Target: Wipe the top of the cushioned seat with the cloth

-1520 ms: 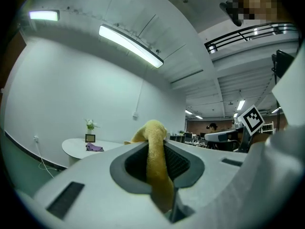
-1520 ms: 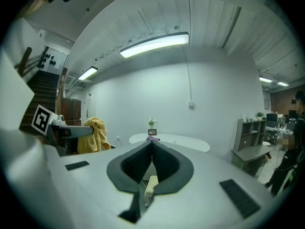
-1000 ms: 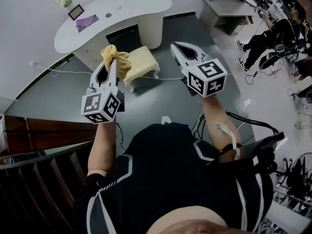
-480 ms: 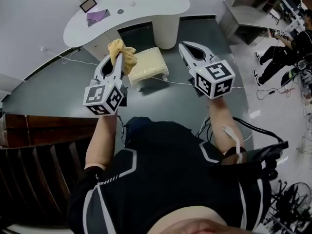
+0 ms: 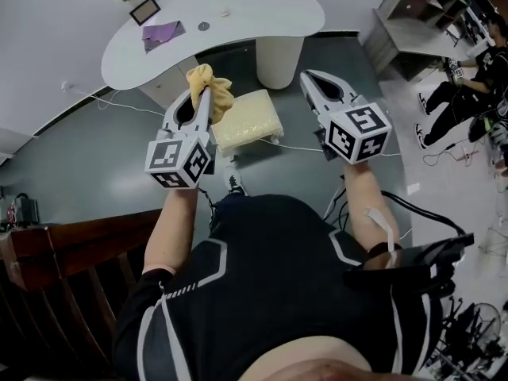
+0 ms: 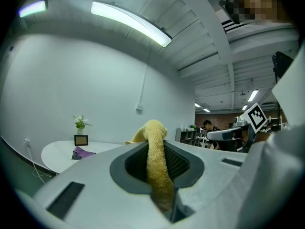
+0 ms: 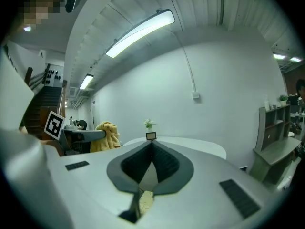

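The cushioned seat is a low, pale yellow stool on the grey floor, in front of the person. A yellow cloth hangs bunched from my left gripper, which is shut on it and held in the air over the seat's left end. In the left gripper view the cloth runs between the jaws and folds over their tips. My right gripper is shut with nothing in it, held in the air to the right of the seat. A sliver of the seat shows below its jaws.
A white curved desk stands just behind the seat, with a purple cloth and a picture frame on it. Cables trail over the floor. A dark wooden railing is at the left, and a shelf unit and people at the right.
The person has stepped towards the seat, which now lies closer beneath the grippers. Both grippers keep their pose and the left still holds the cloth.
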`<state>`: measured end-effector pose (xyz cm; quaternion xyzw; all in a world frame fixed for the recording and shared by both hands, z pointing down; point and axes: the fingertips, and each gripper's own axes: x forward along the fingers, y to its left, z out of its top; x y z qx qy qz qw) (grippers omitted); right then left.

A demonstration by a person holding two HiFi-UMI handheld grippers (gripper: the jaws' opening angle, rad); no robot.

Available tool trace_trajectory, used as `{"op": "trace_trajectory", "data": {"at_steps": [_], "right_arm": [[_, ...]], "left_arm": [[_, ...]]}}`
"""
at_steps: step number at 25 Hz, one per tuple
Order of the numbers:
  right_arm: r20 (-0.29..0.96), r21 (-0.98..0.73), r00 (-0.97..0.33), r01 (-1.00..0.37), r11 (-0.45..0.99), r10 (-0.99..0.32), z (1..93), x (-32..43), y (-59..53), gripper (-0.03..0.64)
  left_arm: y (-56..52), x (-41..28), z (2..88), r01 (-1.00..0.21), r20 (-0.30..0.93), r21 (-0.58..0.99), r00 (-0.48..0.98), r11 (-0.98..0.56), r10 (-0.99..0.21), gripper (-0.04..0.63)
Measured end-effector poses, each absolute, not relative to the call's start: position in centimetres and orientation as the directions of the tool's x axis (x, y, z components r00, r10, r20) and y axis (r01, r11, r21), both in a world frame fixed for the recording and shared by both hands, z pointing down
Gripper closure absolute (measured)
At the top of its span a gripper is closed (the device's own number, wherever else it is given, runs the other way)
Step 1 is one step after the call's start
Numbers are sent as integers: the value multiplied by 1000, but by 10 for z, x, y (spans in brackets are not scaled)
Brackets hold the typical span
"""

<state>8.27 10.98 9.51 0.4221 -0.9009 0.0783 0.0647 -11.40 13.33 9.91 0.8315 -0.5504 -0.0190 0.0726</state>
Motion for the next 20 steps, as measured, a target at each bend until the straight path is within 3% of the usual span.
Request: {"op": "trace_trajectory", "data": {"at_steps": [20], "right_arm": [[289,-68,-599,-791,608,-747,127,-15,-59,611]], "left_arm": [[-31,-197,125,-865,95,210,482,-455,-871,538]]}}
